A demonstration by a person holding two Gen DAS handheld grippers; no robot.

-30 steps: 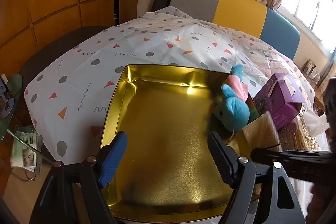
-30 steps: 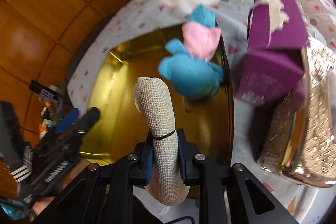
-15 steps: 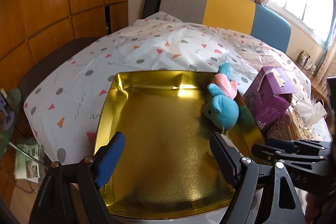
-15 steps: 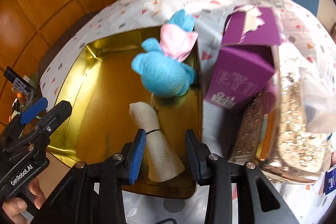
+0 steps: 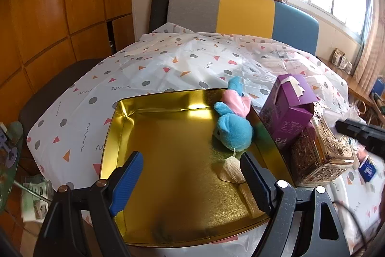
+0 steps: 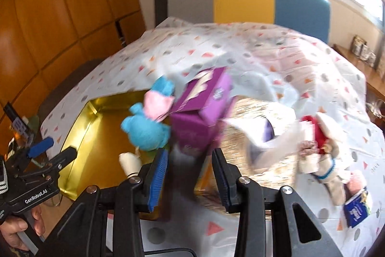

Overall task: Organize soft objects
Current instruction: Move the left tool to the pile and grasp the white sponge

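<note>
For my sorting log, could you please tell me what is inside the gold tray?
The gold tray holds a blue plush toy by its right wall and a beige cloth roll just nearer. The left claw hides part of the floor.

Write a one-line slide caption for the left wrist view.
Open left gripper hovers over the gold tray, which holds a blue plush toy and a rolled beige cloth.
</note>
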